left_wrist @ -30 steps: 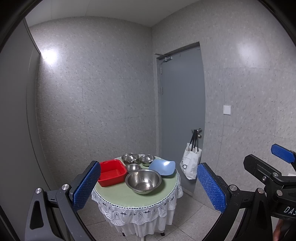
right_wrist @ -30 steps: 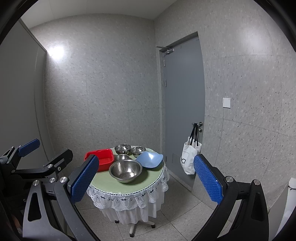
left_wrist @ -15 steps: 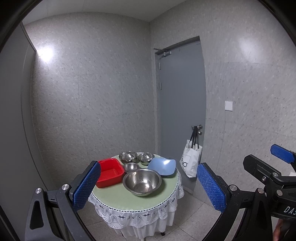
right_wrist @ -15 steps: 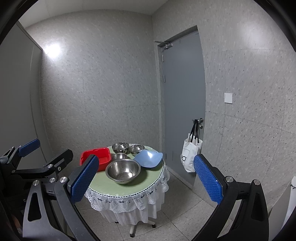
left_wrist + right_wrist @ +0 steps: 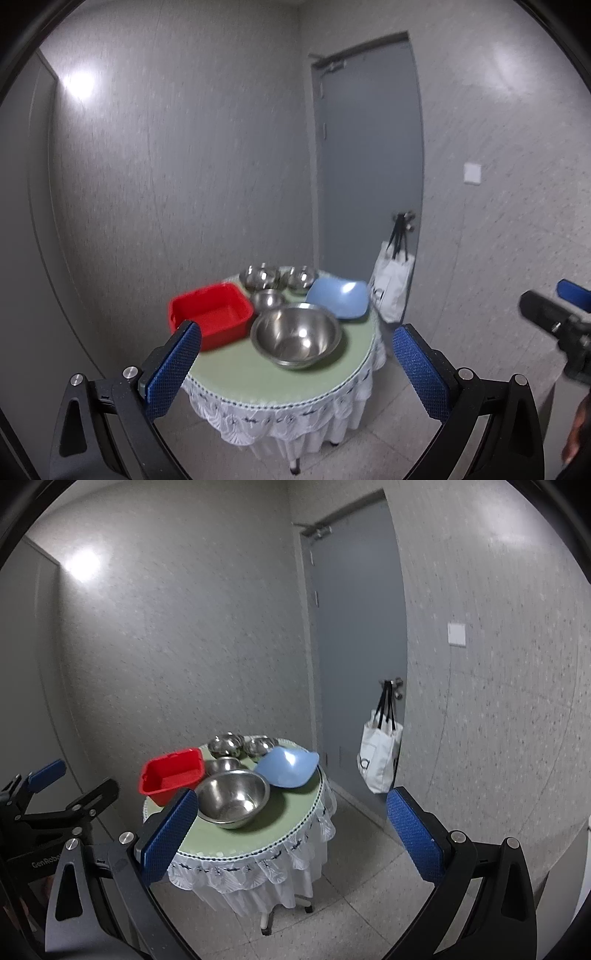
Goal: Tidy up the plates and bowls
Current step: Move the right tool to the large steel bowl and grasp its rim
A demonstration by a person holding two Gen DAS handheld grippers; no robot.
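Observation:
A small round table [image 5: 236,373] [image 5: 284,819] with a green top and white lace skirt holds the dishes. A large steel bowl [image 5: 295,338] [image 5: 232,797] stands at the front. A red square basin [image 5: 210,314] [image 5: 171,775] is to its left, a light blue bowl [image 5: 338,297] [image 5: 288,770] to its right. Three small steel bowls [image 5: 260,277] [image 5: 225,745] sit behind. My left gripper [image 5: 295,373] and right gripper [image 5: 288,834] are both open and empty, held short of the table.
A grey door [image 5: 369,166] [image 5: 354,627] is behind the table on the right, with a white tote bag [image 5: 393,291] [image 5: 380,760] hanging from its handle. Speckled walls close in the corner. The floor is tiled.
Both grippers have moved closer to the table, which now looks larger in both views. Both grippers stay open.

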